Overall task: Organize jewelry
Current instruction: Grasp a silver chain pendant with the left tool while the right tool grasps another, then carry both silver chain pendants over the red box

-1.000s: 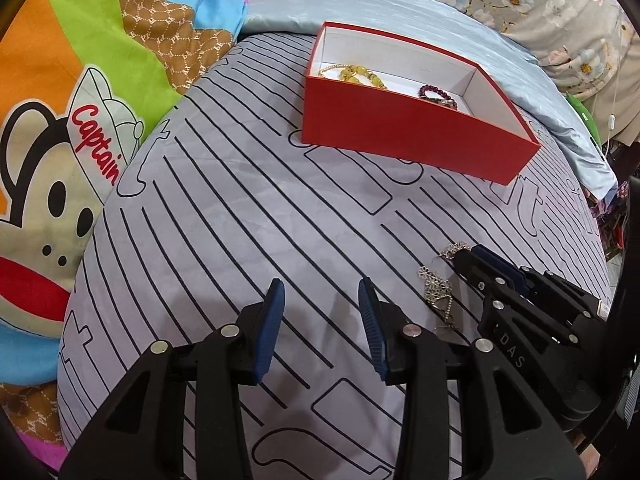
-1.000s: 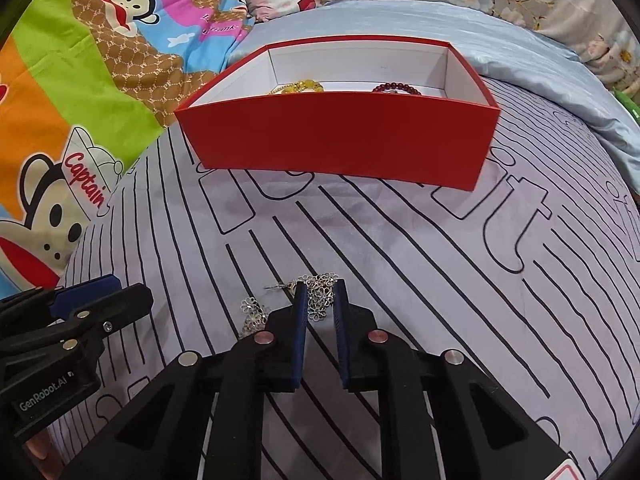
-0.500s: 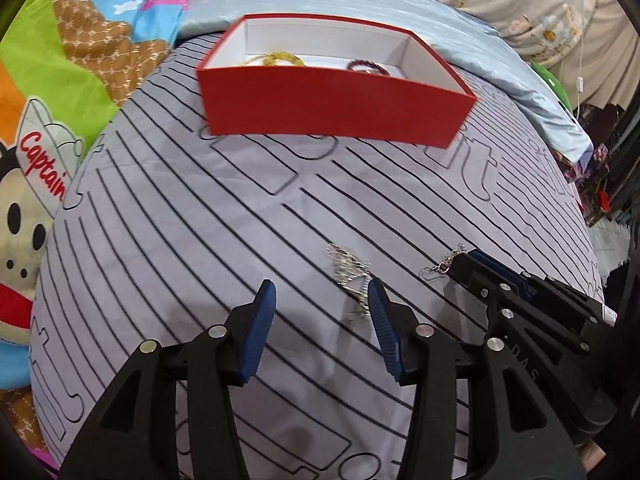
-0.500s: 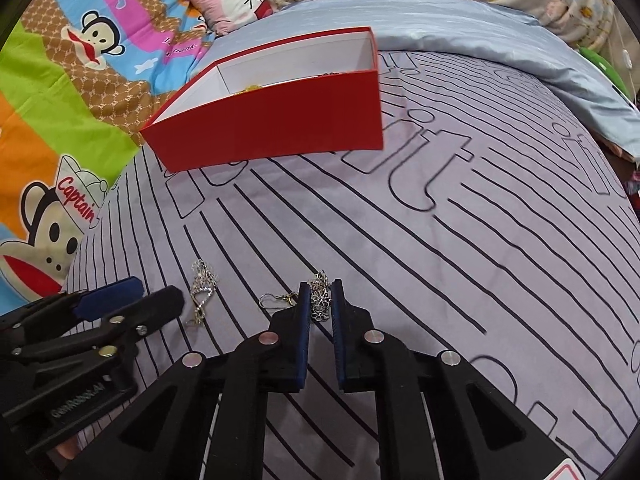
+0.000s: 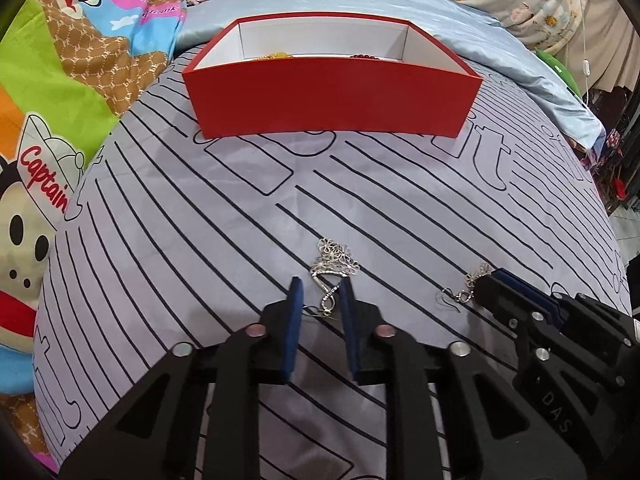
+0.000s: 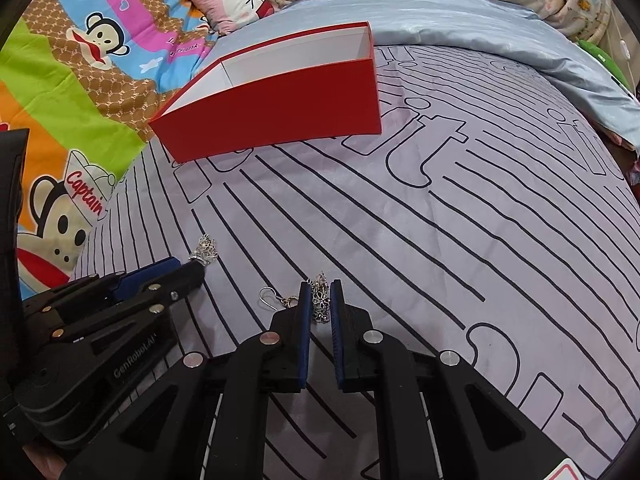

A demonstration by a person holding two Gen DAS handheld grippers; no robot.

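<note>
Now both silver earrings are bracketed by grippers. Left earring (image 5: 334, 270): lies on the striped grey bedspread (image 5: 200, 220), its filigree cluster just ahead of the fingertips, its hook and stem between the blue pads. Left gripper (image 5: 320, 292): jaws narrowed about the stem, gap visible on each side, not yet pinching.

Change over the last second: the left gripper hung over bare cloth with its jaws wide, the earring off to its right. It has since swung across, come down over the piece, and drawn its jaws in. Judgement: closing phase of the grasp; one more squeeze should take it.

Right earring (image 6: 320, 300): its cluster sits between the pads of the right gripper (image 6: 320, 298), hook (image 6: 268, 294) trailing out to the left over the cloth. Jaws narrow and clamped on it, as in both earlier frames. Whether it is lifted clear of the cloth I cannot tell.

Red box (image 5: 332, 96): well ahead of both grippers, open top, white inside. A yellow piece (image 5: 278, 55) and dark red beads (image 5: 364, 56) just show over its near wall.

Judgement: two pieces stowed, two to go. Thin hook wire may slip or snag in the fabric.
</note>
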